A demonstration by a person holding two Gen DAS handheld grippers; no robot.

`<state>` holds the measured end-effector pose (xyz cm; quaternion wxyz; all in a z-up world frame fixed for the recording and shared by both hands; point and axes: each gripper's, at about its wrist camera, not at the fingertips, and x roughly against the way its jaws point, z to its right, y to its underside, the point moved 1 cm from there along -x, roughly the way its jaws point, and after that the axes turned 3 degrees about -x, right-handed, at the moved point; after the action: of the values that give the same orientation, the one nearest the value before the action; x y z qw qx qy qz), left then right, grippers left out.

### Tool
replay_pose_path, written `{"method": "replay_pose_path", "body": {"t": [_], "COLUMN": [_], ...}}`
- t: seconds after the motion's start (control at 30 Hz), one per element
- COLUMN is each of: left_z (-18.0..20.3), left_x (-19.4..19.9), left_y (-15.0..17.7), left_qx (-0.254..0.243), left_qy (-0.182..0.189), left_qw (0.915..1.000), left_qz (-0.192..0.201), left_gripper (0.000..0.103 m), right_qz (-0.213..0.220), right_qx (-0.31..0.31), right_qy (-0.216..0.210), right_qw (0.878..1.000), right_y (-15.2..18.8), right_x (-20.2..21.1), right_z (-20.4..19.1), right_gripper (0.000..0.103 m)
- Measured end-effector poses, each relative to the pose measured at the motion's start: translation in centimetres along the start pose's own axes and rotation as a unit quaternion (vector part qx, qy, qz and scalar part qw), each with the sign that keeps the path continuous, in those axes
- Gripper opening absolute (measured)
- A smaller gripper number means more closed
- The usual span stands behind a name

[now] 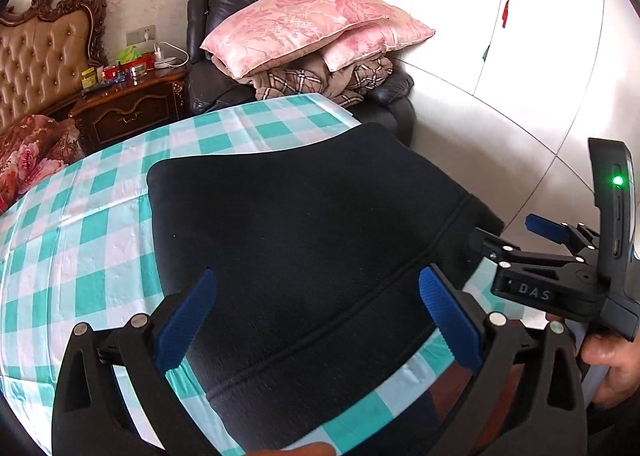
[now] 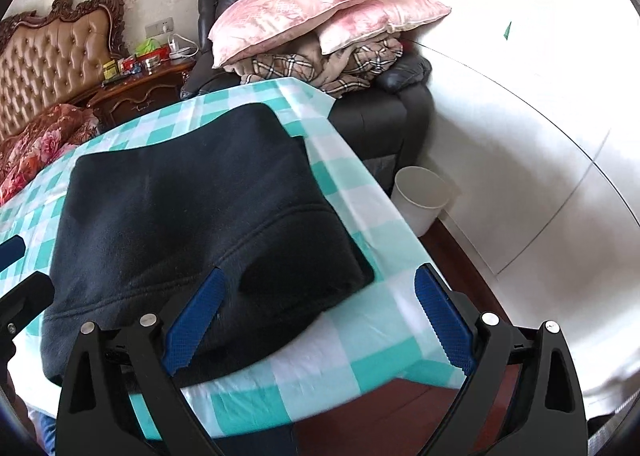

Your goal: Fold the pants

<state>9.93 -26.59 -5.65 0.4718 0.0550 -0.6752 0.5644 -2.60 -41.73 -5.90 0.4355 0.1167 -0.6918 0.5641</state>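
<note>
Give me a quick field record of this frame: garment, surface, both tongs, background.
garment: dark pants, folded into a compact stack, lying flat
surface: table with teal-and-white checked cloth; pants sit near its front edge
left tongs: open, above the pants, nothing gripped
right tongs: open, above the right front corner of the pants, nothing gripped
background: pink pillows on plaid blankets on a dark armchair; white bin on the floor beside the table
fold status: looks done, both tongs clear of the cloth
</note>
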Motion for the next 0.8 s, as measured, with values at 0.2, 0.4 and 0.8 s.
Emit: {"method": "replay_pose_path", "body": {"t": [0.2, 0.4, 0.8], "left_z": [0.5, 0.1, -0.1], "left_x": [1.5, 2.0, 1.8], "left_y": [-0.3, -0.5, -0.4], "left_qx": [0.002, 0.016, 0.019], "left_qy": [0.017, 0.025, 0.024], "left_qw": [0.9998, 0.9995, 0.9995], "left_qz": [0.005, 0.009, 0.007], "left_gripper": [0.101, 0.101, 0.101], "right_qz": [0.013, 0.015, 0.013], "right_qx": [0.004, 0.003, 0.005], "right_qy": [-0.009, -0.017, -0.020], "right_qw": [1.000, 1.000, 1.000], "right_y": [0.0, -0.1, -0.3], "right_x": [2.4, 3.1, 2.8], "right_z": [0.3, 0.0, -0.3], "right_gripper": [0.092, 0.092, 0.092]}}
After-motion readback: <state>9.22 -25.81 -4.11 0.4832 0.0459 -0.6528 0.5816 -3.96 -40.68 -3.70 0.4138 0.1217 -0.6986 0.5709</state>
